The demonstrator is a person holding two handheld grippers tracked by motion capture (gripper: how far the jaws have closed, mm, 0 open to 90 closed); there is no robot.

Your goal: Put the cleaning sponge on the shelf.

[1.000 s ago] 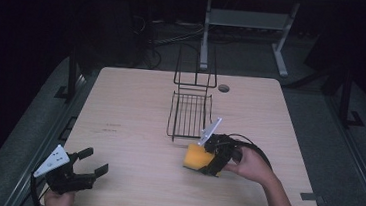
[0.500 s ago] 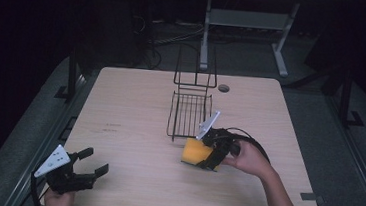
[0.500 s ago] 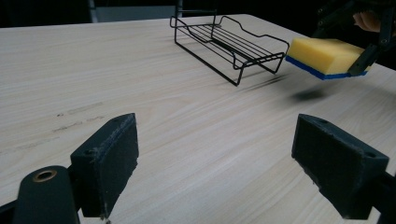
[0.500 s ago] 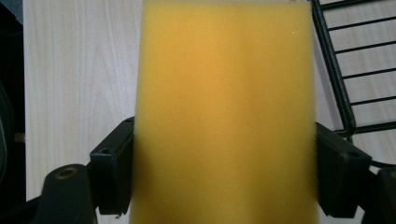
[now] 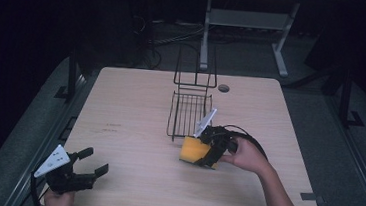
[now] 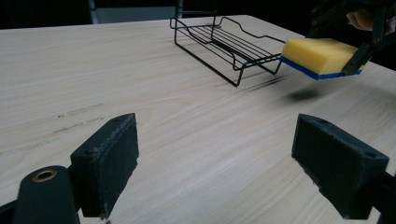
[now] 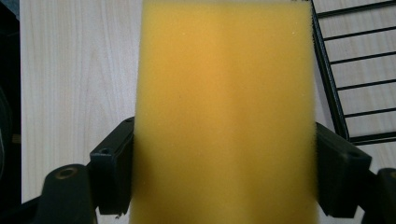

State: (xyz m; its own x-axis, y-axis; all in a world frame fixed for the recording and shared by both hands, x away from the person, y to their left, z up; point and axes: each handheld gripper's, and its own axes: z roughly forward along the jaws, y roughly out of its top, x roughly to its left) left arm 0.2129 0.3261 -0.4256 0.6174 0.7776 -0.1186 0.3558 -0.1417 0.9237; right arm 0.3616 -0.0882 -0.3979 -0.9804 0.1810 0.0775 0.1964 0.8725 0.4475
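Gripping yellow sponge (image 5: 194,150) between both jaws, right gripper (image 5: 210,148) holds it lifted off table (image 5: 135,104), just at 6 o'clock of black wire rack (image 5: 188,111). Left gripper (image 5: 85,169) at table's 7 o'clock corner, jaws wide apart, empty.

Sponge (image 5: 194,150) nearer the wire rack (image 5: 188,114).
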